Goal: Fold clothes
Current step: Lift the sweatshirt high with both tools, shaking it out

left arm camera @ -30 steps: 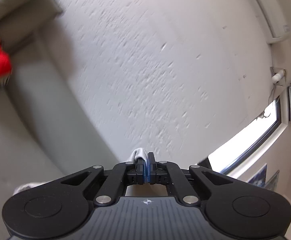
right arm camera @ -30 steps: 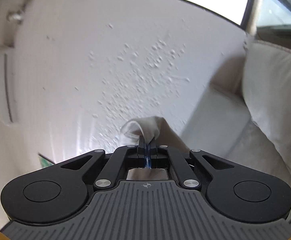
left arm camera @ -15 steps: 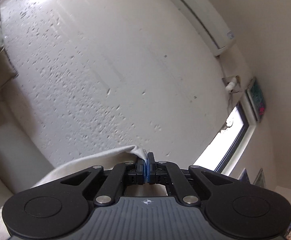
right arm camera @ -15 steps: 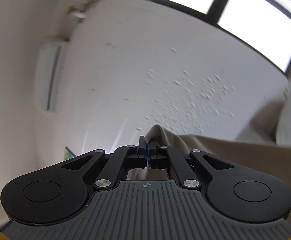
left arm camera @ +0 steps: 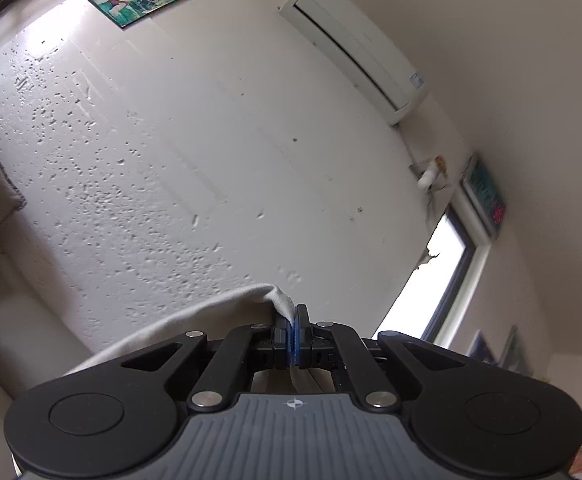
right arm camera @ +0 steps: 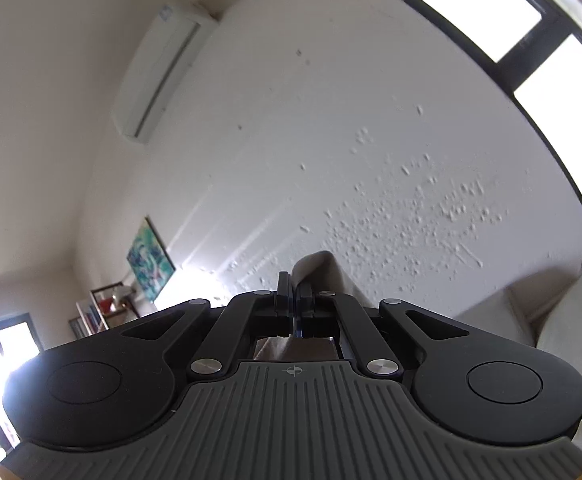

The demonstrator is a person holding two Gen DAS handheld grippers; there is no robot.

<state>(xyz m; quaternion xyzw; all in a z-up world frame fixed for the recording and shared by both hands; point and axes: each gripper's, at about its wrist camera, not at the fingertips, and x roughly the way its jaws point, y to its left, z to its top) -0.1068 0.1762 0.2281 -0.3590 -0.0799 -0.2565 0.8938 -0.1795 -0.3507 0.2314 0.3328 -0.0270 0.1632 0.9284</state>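
I have both sets of jaws clamped on the pale garment (left arm camera: 227,312): left gripper (left arm camera: 293,334) pinches one corner, right gripper (right arm camera: 294,304) another, the cloth's edge running between them, hanging below.

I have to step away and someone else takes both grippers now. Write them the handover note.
Left gripper: shut on an edge of the pale garment, which trails off to its left.
Right gripper: shut on the same kind of pale cloth, falling away to its right.
Both point up at the textured wall, sofa cushions at the frame edges.
Done: garment gripped and held up by two edges.
Left: no fold is visible; lay it flat and fold it. The rest of the garment is out of view.
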